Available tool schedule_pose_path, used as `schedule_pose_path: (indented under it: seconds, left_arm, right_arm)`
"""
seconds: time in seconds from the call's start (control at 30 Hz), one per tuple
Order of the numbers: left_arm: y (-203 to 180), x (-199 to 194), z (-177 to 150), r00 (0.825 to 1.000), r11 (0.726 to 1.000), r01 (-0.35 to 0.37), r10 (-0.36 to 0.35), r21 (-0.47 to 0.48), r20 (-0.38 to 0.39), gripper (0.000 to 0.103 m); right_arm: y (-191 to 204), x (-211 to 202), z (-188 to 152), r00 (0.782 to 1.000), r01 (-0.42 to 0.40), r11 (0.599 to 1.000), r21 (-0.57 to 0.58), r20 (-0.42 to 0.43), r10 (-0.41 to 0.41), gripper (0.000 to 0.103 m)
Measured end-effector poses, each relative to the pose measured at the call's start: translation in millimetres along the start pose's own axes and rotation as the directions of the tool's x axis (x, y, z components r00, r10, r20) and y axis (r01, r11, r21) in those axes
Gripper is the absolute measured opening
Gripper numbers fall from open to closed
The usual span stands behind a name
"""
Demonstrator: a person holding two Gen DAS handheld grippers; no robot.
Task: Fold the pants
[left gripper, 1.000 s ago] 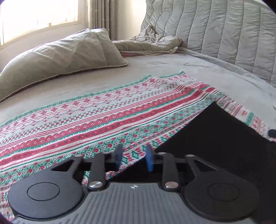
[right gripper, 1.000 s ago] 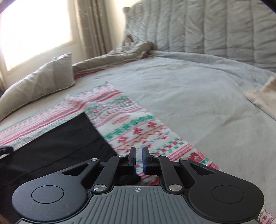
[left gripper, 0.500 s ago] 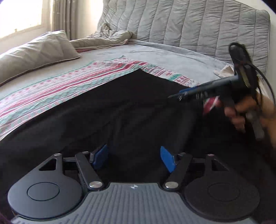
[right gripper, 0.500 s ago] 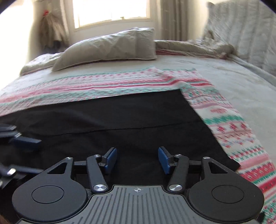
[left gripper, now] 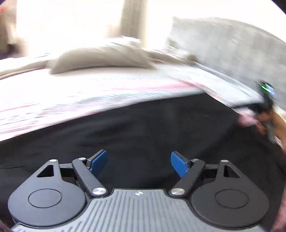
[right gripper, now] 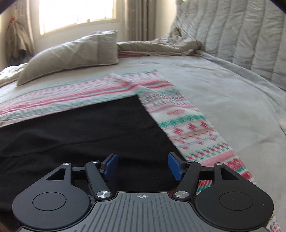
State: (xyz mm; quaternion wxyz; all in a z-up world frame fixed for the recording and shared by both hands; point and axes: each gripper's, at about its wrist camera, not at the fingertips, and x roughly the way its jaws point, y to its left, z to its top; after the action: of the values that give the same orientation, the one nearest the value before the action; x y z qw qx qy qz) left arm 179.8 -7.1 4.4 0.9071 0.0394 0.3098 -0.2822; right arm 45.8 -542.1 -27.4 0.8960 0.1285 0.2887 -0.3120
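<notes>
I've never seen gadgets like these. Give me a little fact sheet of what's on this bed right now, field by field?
place: bed by a bright window
garment: black pants, spread flat
under it: patterned cloth in red, green and white
behind: grey pillow
left gripper: jaws opening, nothing between them
right gripper: jaws opening, nothing between them
fold: none seen being made

Both grippers let go: left gripper (left gripper: 139, 163) and right gripper (right gripper: 142, 166) had their jaws nearly together a second ago, now opening wide with nothing between. Left view now over black pants (left gripper: 143, 128); blurred, probably mid-sweep.
</notes>
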Motion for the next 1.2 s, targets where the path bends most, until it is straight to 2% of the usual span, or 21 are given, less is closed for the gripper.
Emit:
schedule_pose_path:
  seconds: [0.1,0.2,0.3,0.43,0.5,0.57,0.67,0.73,0.8,0.87,1.0,1.03,1.1,1.2]
  left_arm:
    - [48.9,5.0,-10.1,0.992,0.987,-0.121,0.118,-0.107,-0.037,0.090]
    - [78.8,7.9,-32.0,0.984,0.972,-0.169,0.158,-0.165,-0.079,0.089]
    - [75.7,-3.9,-42.9,0.982,0.977,-0.180,0.172,-0.112,-0.084,0.091]
    - [53.8,-14.9,-34.2,0.950,0.961,-0.275,0.276,0.024,-0.145,0.094]
    - [48.3,-17.6,-25.3,0.945,0.955,-0.296,0.297,0.022,-0.140,0.096]
    - [46.6,-24.9,-19.0,0.943,0.951,-0.309,0.306,-0.003,-0.128,0.103]
    - [48.1,-30.1,-12.6,0.940,0.943,-0.328,0.320,-0.058,-0.115,0.103]
    - [57.1,-32.7,-11.0,0.929,0.930,-0.360,0.350,-0.070,-0.118,0.103]
    - [61.0,-28.4,-2.2,0.920,0.923,-0.383,0.377,-0.034,-0.110,0.103]
    - [68.1,-27.9,4.1,0.918,0.923,-0.383,0.384,0.034,-0.094,0.103]
    - [88.7,-15.1,15.8,0.913,0.913,-0.385,0.399,0.135,-0.089,0.103]
    - [94.7,-9.5,19.9,0.915,0.912,-0.378,0.395,0.162,-0.087,0.103]
    - [104.3,0.2,24.9,0.930,0.919,-0.335,0.358,0.207,-0.086,0.103]
    - [120.0,23.6,33.8,0.948,0.928,-0.264,0.301,0.264,-0.108,0.103]
  right_arm:
    - [36.3,-15.6,8.8,0.996,-0.087,0.994,-0.062,0.013,0.088,0.077]
    - [73.3,-27.7,16.0,0.986,-0.163,0.977,-0.140,0.001,0.164,0.080]
    - [111.6,-39.1,19.4,0.979,-0.205,0.959,-0.198,-0.023,0.204,0.083]
    - [162.8,-47.4,14.3,0.961,-0.276,0.929,-0.246,-0.090,0.261,0.083]
    - [186.6,-49.7,13.0,0.952,-0.304,0.917,-0.260,-0.111,0.284,0.084]
    - [208.4,-53.0,13.0,0.944,-0.329,0.907,-0.261,-0.126,0.306,0.085]
    - [240.5,-61.6,13.0,0.932,-0.362,0.892,-0.269,-0.138,0.336,0.090]
    - [260.4,-67.5,11.6,0.920,-0.391,0.873,-0.291,-0.144,0.364,0.092]
    - [280.5,-72.1,9.0,0.905,-0.426,0.844,-0.326,-0.167,0.392,0.092]
    - [300.3,-76.5,8.3,0.888,-0.460,0.802,-0.381,-0.195,0.417,0.092]
    - [330.5,-83.7,11.5,0.875,-0.477,0.707,-0.522,-0.207,0.438,0.094]
    - [335.6,-83.5,12.9,0.870,-0.483,0.682,-0.549,-0.212,0.446,0.096]
    - [344.9,-79.4,15.1,0.855,-0.500,0.631,-0.593,-0.225,0.467,0.096]
    - [357.0,-64.8,21.0,0.834,-0.530,0.576,-0.623,-0.259,0.487,0.096]
